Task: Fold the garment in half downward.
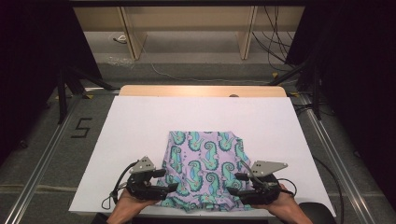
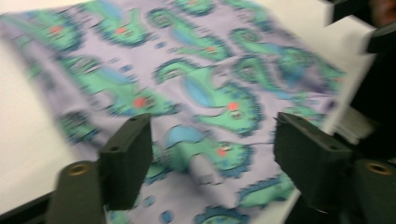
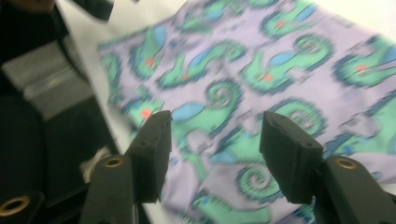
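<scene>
White worktop point(image 1: 140, 126) with a folded seahorse-print cloth point(image 1: 203, 163) at its near edge, dark floor and wooden shelving behind.

Lilac with teal seahorses, the cloth lies flat between the two hands, its near hem at the worktop's front edge. At the cloth's left corner, the left hand-held gripper point(image 1: 164, 180) has its jaws apart, fabric below them but not pinched. At the right corner, the right hand-held gripper point(image 1: 236, 183) likewise stands with jaws apart over the print, pressing on nothing.
</scene>
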